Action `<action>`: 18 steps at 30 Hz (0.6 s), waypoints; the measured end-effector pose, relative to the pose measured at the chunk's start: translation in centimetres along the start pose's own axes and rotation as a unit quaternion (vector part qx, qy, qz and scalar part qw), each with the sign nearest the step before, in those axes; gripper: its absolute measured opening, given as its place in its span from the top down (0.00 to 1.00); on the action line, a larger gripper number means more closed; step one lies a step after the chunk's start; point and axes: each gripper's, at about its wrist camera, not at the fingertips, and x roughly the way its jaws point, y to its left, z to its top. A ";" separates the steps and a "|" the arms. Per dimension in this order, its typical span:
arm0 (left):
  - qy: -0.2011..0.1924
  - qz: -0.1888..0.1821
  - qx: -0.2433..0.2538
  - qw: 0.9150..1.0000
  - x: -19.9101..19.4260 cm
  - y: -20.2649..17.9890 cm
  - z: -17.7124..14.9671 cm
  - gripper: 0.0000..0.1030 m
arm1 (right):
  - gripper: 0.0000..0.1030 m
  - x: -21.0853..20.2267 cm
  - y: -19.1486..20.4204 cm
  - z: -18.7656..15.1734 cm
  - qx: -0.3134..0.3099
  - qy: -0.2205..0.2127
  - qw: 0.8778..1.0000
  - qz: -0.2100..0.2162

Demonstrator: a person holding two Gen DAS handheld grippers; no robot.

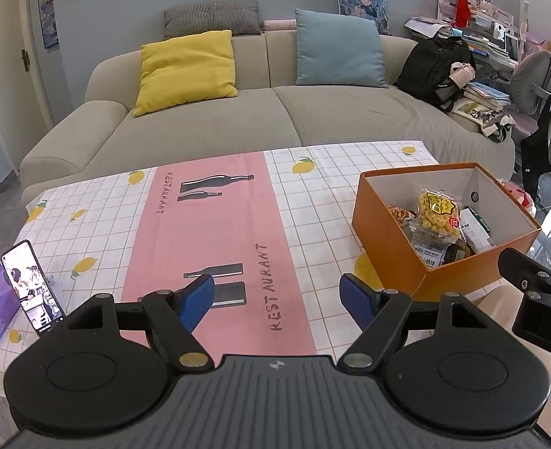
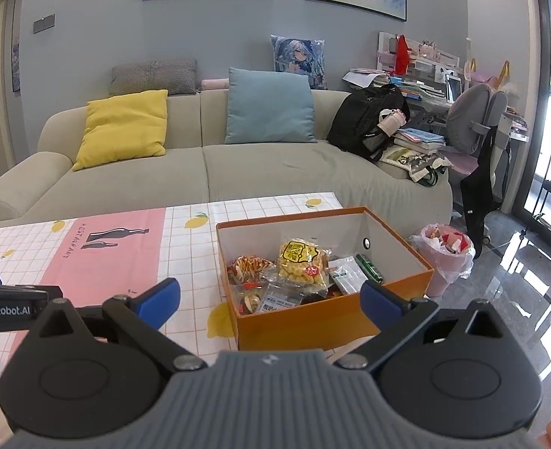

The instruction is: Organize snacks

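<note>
Above the tablecloth [image 1: 208,224] both the left gripper [image 1: 281,301] and right gripper [image 2: 269,299] hang spread wide and hold nothing. Every visible snack [image 2: 301,262] already lies inside the orange box [image 2: 312,325]; little seems left to sort.

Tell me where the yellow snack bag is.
The yellow snack bag lies inside the orange box on the table's right side, on top of the other packets, with a white packet to its right.

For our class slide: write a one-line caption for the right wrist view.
Open right gripper faces an orange box of packaged snacks on the tablecloth.
</note>
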 end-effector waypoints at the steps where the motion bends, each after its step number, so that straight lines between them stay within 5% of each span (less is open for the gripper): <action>1: 0.000 0.000 0.000 1.000 0.0 0.0 0.0 0.13 | 0.03 0.0 0.0 0.0 -0.001 -0.001 1.000 0.001; 18: 0.002 0.001 -0.009 1.000 -0.1 0.1 -0.1 0.13 | 0.03 -0.4 0.9 -0.2 -0.016 -0.005 1.000 0.011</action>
